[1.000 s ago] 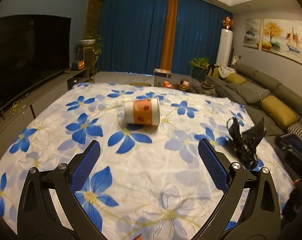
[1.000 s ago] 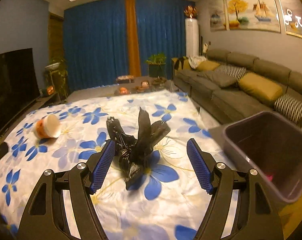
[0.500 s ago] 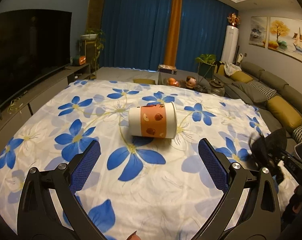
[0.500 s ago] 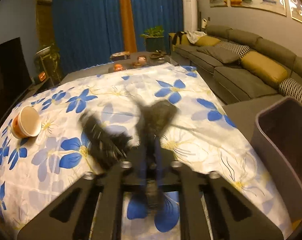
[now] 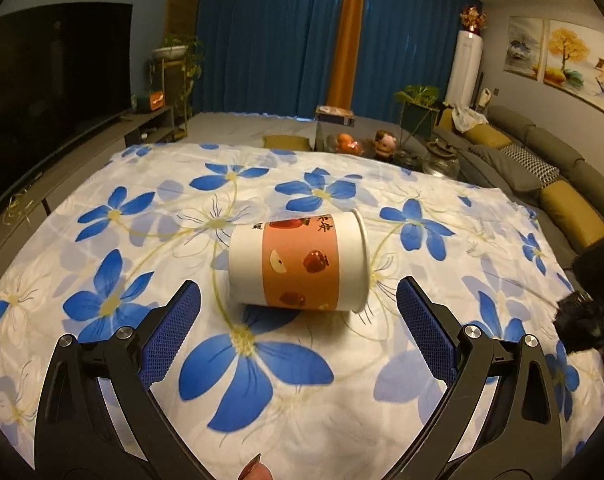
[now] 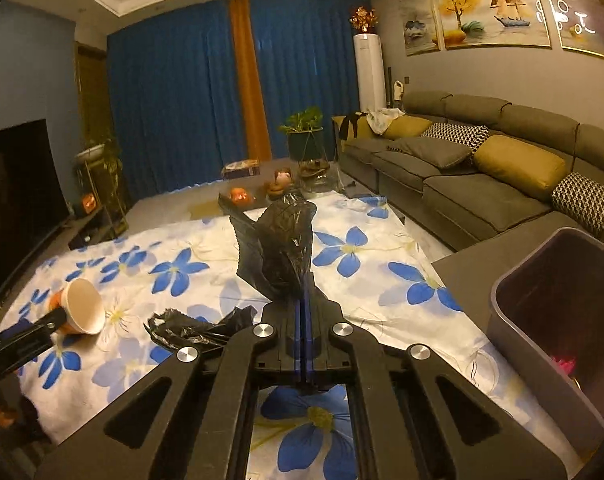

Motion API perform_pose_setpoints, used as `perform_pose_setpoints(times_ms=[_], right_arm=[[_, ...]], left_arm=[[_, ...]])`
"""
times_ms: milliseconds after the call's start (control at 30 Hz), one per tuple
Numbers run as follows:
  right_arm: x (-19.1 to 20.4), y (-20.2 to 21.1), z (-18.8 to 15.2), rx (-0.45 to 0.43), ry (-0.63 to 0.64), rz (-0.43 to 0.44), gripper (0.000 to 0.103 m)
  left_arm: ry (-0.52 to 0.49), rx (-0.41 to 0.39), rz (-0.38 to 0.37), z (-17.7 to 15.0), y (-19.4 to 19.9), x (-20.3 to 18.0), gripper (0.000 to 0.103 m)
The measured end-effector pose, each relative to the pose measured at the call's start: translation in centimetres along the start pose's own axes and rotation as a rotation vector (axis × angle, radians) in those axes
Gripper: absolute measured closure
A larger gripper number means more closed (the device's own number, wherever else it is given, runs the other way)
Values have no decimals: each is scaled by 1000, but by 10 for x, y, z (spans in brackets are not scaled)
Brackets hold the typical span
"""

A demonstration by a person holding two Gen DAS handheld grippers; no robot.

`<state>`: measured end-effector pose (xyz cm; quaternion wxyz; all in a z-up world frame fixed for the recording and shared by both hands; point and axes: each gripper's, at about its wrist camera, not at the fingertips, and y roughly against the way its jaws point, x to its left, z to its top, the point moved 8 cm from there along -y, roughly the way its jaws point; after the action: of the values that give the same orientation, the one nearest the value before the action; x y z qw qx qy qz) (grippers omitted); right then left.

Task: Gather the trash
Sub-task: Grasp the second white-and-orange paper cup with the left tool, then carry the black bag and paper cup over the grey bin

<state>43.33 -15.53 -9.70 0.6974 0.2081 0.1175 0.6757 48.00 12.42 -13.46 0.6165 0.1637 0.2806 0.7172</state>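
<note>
Right wrist view: right gripper point(image 6: 304, 312) clamped tight on crumpled black plastic bag point(image 6: 279, 248), lifted above flowered cloth point(image 6: 366, 280); grey bin point(image 6: 514, 312) just right of cloth. Left wrist view: left gripper point(image 5: 297, 320) spread wide, empty, just short of paper cup point(image 5: 297, 262) lying on its side on cloth, mouth toward right.

1. A white cloth point(image 5: 342, 420) printed with blue flowers covers the low surface (what lies beneath is hidden).
2. A paper cup point(image 5: 299, 262) with an orange band lies on its side on it.
</note>
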Motion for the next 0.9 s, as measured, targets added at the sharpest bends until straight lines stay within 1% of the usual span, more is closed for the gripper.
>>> perform_pose_setpoints(times_ms=[200,333,433,500,600,733,900], right_arm=[[1,6,3,-10,-12,31,101],[2,7,3,-10,-6,41,101],[7,7,2,-12,9,44,101],[9,7,0,-8,16,44,101],[11,6,-1,-5,21,43,101],[13,6,-1,-7,29,45,101],[13,6,-3,-5,33,47,101]], left_arm=[[13,30,-3,7,-18,3,6],[17,53,-38,7,-25,0,7],[35,76,-70,5,-30,1,12],[55,92,-85,3,-33,4,21],[72,106,-110,2,-36,5,22],[71,79,-144,3,-31,1,23],[37,36,-147,6,-20,-6,23]])
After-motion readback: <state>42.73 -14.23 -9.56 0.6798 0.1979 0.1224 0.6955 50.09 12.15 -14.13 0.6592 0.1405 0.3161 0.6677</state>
